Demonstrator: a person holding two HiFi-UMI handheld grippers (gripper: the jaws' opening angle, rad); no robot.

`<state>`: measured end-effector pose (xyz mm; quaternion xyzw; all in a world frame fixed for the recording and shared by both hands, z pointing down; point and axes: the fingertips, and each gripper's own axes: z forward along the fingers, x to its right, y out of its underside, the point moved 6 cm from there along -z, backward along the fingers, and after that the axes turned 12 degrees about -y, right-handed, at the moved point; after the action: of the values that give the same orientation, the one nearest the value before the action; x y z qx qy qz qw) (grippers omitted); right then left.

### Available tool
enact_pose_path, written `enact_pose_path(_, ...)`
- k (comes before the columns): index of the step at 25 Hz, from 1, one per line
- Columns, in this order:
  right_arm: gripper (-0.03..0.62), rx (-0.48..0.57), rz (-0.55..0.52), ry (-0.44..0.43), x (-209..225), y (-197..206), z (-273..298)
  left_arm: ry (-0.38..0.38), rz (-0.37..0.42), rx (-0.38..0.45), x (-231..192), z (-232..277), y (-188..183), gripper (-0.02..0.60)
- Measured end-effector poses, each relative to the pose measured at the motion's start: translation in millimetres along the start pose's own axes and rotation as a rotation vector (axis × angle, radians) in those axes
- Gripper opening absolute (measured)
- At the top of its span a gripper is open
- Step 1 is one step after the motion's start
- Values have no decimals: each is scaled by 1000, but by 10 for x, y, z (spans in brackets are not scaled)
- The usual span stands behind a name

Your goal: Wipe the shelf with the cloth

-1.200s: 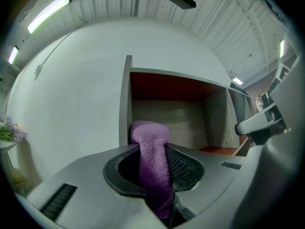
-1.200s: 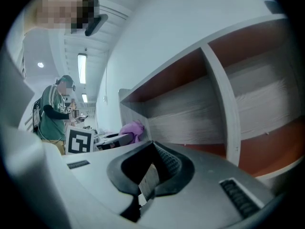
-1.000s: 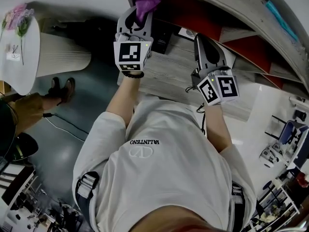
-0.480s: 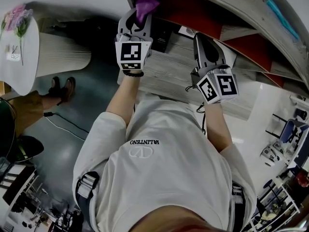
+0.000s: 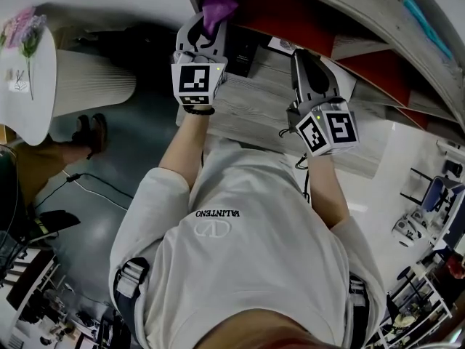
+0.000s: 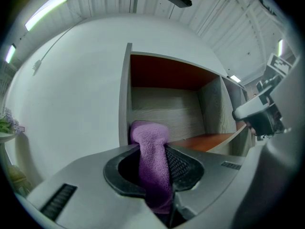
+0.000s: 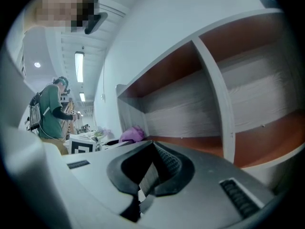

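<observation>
A purple cloth (image 5: 218,2) is pinched in my left gripper (image 5: 211,26), which is shut on it at the left end of the wood-grain shelf (image 5: 269,104). In the left gripper view the cloth (image 6: 153,161) stands up between the jaws, in front of a compartment of the shelf (image 6: 162,113) that has an orange-red floor and top. My right gripper (image 5: 304,62) hovers over the shelf board further right, shut with nothing in it. The right gripper view shows the right gripper (image 7: 151,147) facing the shelf (image 7: 190,113), and the cloth (image 7: 132,134) off to its left.
A round white table (image 5: 33,86) with flowers stands at the left, with a bystander's shoes (image 5: 91,131) and a floor cable (image 5: 94,186) near it. A dark box (image 5: 243,53) sits below the shelf. A person in green (image 7: 50,111) stands in the background.
Both grippers have hardly moved, and the cloth stays in the left one. The bystander at the left has stepped back, so less of the legs shows.
</observation>
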<state>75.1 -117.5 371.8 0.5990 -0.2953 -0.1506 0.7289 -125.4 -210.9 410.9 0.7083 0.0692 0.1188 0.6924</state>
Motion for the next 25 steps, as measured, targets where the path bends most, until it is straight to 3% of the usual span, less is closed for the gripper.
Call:
enact_pose_path(10, -2, 17, -4, 26, 77, -57, -121, 35, 24, 2, -8, -31, -40, 86)
enact_pose_path(25, -2, 67, -11, 85, 276, -208, -647, 111, 30, 90, 126, -465, -606, 86)
